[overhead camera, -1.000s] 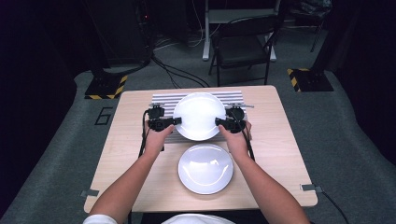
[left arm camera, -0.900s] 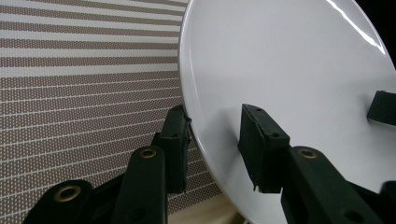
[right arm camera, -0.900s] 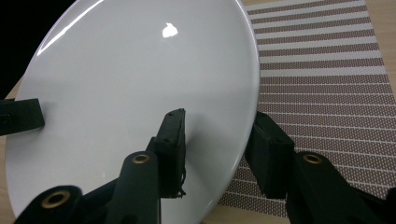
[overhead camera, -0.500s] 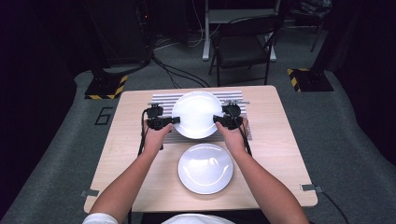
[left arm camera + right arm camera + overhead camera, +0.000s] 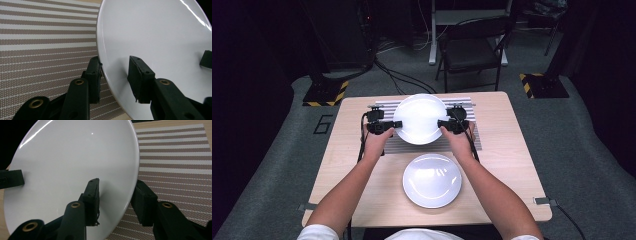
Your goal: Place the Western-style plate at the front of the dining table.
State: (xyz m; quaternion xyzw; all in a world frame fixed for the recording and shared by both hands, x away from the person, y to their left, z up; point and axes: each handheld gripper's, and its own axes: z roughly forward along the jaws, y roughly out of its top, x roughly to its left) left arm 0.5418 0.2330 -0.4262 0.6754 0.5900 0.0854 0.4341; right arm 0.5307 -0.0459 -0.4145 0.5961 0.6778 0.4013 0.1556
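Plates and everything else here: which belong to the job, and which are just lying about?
In the job:
held white plate
left gripper
right gripper
striped placemat

Lying about:
second white plate
folding chair

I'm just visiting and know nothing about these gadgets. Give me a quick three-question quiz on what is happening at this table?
1. How many white plates are in view?
2. True or false: the left gripper and right gripper clamp opposite rims of the far plate.
3. What lies beneath that plate: A) striped mat, B) towel, C) tray?

Key
1. Two: the gripped one and the near plate on the wooden table.
2. True.
3. A.
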